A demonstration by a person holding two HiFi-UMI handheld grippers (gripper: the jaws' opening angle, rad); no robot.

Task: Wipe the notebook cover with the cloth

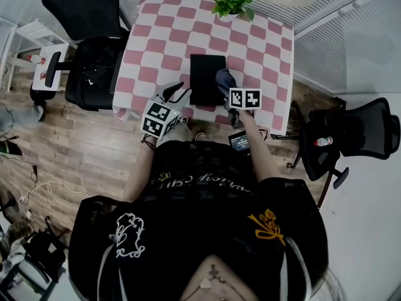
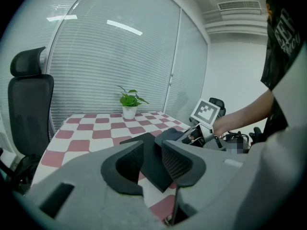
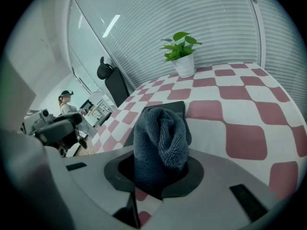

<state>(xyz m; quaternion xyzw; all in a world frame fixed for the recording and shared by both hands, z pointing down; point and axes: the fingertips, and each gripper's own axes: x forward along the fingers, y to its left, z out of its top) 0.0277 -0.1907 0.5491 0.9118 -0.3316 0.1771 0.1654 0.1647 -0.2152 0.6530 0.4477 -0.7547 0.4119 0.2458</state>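
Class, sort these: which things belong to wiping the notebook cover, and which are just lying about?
Job in hand:
notebook
cloth
right hand-held gripper, shut on the cloth

Lying about:
potted plant
office chair

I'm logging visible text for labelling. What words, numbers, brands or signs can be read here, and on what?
Nothing reads clearly.
Black shirt: gold script lettering, too warped to read.
Small screen: lit lines, too small to read.
Left marker cube and right marker cube: black-and-white square codes, no letters.
Notebook: plain black cover, no print seen.
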